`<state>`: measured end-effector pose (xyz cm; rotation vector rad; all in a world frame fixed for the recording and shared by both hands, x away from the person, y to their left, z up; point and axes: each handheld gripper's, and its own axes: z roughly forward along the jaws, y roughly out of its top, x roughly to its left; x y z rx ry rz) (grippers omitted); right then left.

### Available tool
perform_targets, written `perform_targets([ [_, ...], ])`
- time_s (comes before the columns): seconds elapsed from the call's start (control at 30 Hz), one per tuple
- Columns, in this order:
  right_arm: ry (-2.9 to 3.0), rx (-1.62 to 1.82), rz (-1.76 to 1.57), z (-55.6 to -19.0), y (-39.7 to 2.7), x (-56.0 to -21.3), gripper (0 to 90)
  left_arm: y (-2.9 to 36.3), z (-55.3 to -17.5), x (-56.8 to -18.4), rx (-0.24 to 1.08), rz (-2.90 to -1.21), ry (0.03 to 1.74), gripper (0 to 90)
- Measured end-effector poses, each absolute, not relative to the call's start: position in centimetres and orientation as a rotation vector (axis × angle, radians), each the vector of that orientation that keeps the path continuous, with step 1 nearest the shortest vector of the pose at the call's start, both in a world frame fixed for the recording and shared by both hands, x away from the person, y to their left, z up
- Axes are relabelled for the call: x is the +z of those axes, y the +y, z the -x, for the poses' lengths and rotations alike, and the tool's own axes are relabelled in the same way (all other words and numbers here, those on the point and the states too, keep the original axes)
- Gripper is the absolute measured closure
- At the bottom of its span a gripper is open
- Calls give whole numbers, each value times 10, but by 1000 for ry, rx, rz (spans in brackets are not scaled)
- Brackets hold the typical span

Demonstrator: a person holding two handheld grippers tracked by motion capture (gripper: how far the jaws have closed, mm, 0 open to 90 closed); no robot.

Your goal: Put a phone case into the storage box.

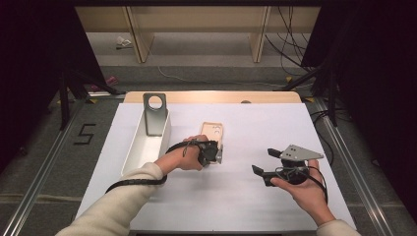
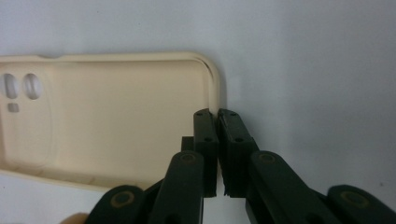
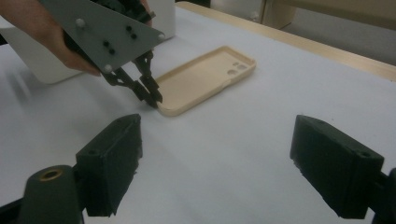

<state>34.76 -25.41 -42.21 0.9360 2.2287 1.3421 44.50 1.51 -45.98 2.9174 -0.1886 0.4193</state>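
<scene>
With the left gripper (image 2: 217,116) pinched on the rim of the case (image 2: 107,116), which lies flat mid-bench (image 1: 236,196), the grasp looks made. The right gripper (image 3: 215,163) waits well apart, jaws wide and empty. Next comes, I judge, a lift, perhaps toward the bin (image 1: 142,142).

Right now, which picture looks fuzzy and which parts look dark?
In the right gripper view the right gripper's near jaws are blurry, while the phone case is sharper; in the high view the room's sides are dark and the table bright; the left gripper view looks soft and dim.
</scene>
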Motion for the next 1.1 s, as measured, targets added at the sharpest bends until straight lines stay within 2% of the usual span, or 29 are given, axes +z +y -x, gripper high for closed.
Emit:
perform_targets([
  [0.47, 2224, 1338, -943, -348, -254, -423, 179, 26, -414, -446, 499, -2827, -237, 876],
  [0.93, 2222, 1345, -960, -352, -248, -425, 188, 44, -365, -436, 491, -2724, -187, 877],
  [1.1, 2214, 1374, -979, -358, -242, -424, 194, 42, -350, -432, 462, -2711, -229, 876],
])
